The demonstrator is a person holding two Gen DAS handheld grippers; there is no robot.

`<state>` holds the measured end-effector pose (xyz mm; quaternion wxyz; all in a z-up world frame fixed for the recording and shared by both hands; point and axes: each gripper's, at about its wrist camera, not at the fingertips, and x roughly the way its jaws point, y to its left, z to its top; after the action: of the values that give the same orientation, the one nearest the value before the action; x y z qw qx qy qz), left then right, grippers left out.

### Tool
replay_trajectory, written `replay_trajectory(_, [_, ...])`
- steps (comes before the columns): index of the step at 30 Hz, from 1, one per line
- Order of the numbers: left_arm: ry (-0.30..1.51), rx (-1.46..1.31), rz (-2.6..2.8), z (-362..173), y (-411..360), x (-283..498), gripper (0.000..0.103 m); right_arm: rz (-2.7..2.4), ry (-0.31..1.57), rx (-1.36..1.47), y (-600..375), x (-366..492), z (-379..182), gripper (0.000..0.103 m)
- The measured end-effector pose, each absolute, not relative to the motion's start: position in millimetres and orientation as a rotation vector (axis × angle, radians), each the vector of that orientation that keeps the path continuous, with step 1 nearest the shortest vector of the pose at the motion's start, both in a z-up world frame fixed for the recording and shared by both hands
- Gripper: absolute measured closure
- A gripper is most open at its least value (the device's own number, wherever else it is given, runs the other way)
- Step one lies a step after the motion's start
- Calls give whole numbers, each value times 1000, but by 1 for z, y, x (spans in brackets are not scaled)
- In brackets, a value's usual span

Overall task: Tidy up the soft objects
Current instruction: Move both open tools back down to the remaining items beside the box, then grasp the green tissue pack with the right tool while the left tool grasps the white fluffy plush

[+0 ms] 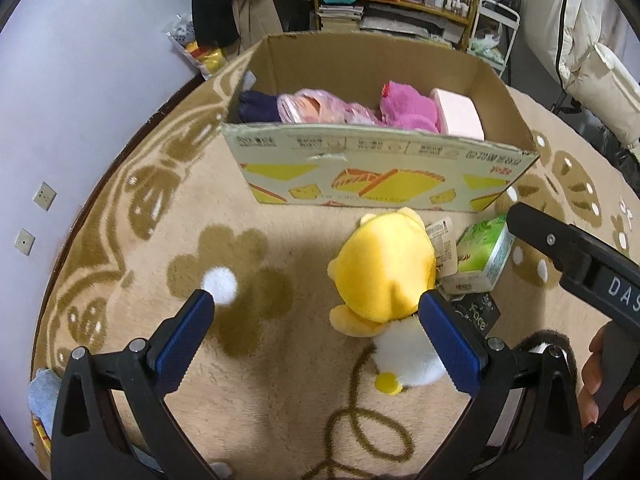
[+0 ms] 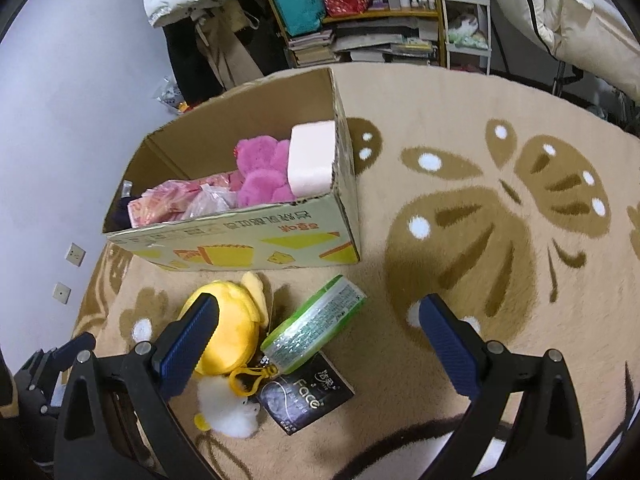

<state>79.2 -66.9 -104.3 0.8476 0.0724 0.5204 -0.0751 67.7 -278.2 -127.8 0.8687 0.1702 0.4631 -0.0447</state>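
Both grippers hover over the carpet (image 2: 460, 120), jaws spread wide, nothing held. Left gripper (image 1: 316, 312) sits low in front of the yellow plush (image 1: 380, 276), its right finger just beside the toy. Right gripper (image 2: 320, 316) hangs above the green pack (image 2: 316, 332). Small white plush (image 2: 228, 410) lies beside the yellow one, with a black packet (image 2: 308, 398) next to it under the green pack's near end. All four lie on the carpet just in front of the cardboard box (image 1: 384, 168). Box already holds a pink plush (image 1: 408, 108), a pink block (image 1: 460, 114), plastic-wrapped items (image 1: 316, 108) and something dark (image 1: 258, 106) at its left end.
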Motion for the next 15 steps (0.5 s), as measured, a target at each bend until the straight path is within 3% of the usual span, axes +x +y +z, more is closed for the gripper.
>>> replay_trajectory(15, [1215,186,-181,-140,-80,84,2,-109,1066,379,-280,82,-159,0])
